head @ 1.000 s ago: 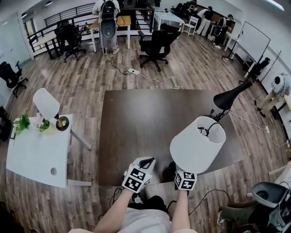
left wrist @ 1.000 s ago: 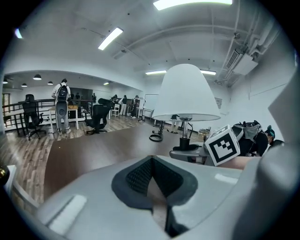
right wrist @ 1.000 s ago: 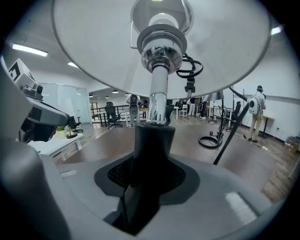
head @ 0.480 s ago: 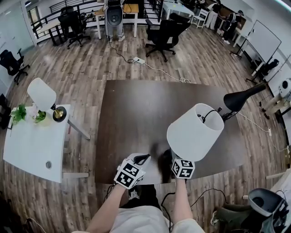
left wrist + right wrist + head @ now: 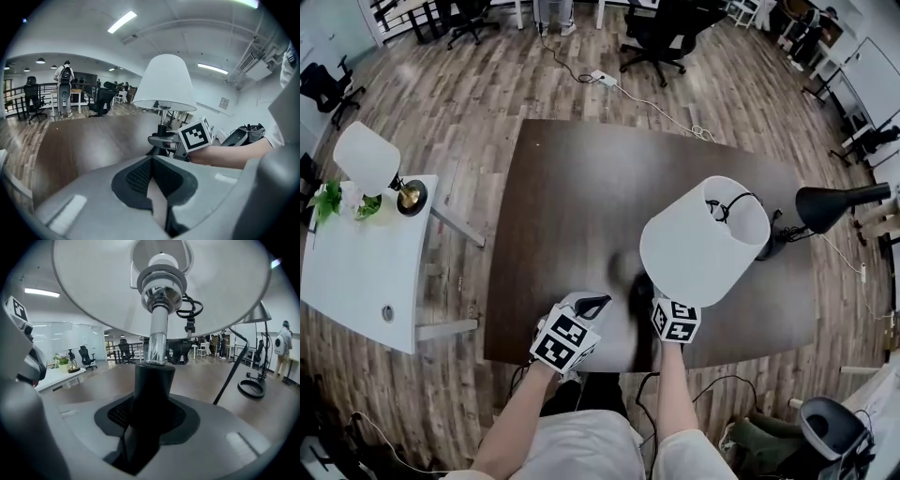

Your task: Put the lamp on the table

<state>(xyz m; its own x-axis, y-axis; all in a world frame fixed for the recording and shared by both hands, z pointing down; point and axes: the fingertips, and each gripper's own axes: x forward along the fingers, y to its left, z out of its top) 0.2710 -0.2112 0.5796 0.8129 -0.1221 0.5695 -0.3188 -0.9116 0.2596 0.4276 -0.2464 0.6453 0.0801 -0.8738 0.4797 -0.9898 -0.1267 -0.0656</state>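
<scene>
My right gripper [image 5: 649, 298] is clamped on the black stem of the lamp with the white cone-shaped shade [image 5: 703, 239]. It holds the lamp over the near edge of the dark brown rectangular wooden desk [image 5: 572, 206], with the shade leaning towards the right edge. I cannot tell whether the lamp's base touches the desk. My left gripper [image 5: 586, 305] hangs just beside it at the same edge, jaws together and empty.

Three lamps [image 5: 698, 246] [image 5: 367, 157] [image 5: 825, 206], two tables [image 5: 572, 206] [image 5: 347, 272], two claws [image 5: 592, 304] [image 5: 645, 298]
</scene>
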